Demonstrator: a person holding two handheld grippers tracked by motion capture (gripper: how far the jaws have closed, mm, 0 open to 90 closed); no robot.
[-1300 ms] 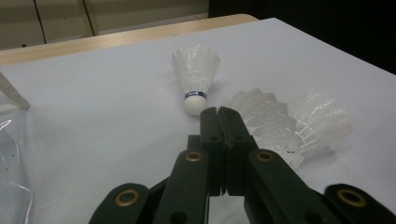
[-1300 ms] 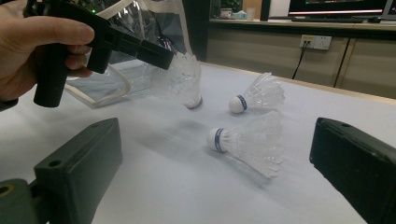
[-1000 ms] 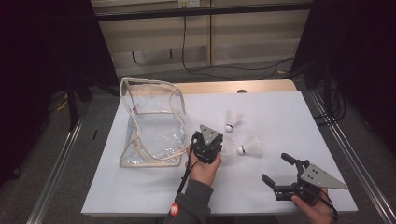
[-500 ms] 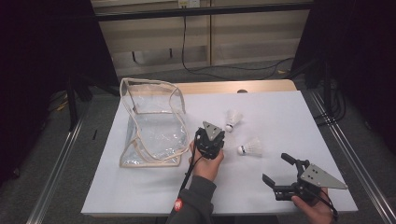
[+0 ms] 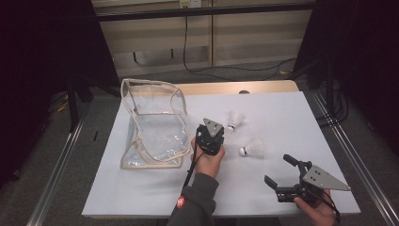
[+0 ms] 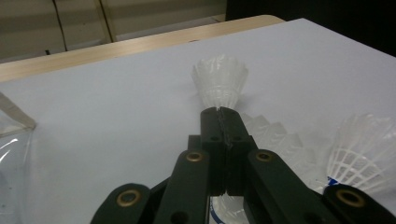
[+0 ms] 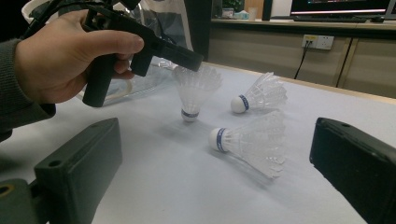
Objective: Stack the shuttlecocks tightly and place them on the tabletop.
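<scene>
Three white shuttlecocks are on the white table [image 5: 282,113]. My left gripper [image 5: 214,134] is shut on the feather rim of one shuttlecock [image 7: 194,91], which stands cork down at the table surface; its jaws [image 6: 219,112] meet over the feathers [image 6: 275,140]. A second shuttlecock [image 5: 234,118] lies just beyond it. The third shuttlecock [image 5: 251,148] lies on its side to the right. My right gripper [image 5: 277,169] rests open near the front right edge, with nothing held, and faces the third shuttlecock [image 7: 252,142].
A clear plastic bag [image 5: 150,125] with beige trim stands open on the table's left part, close beside the left hand. A wooden strip [image 5: 235,88] borders the far edge. Cables lie on the floor behind the table.
The left gripper has edged slightly to the right and away. The right gripper and the two lying shuttlecocks have not moved.
</scene>
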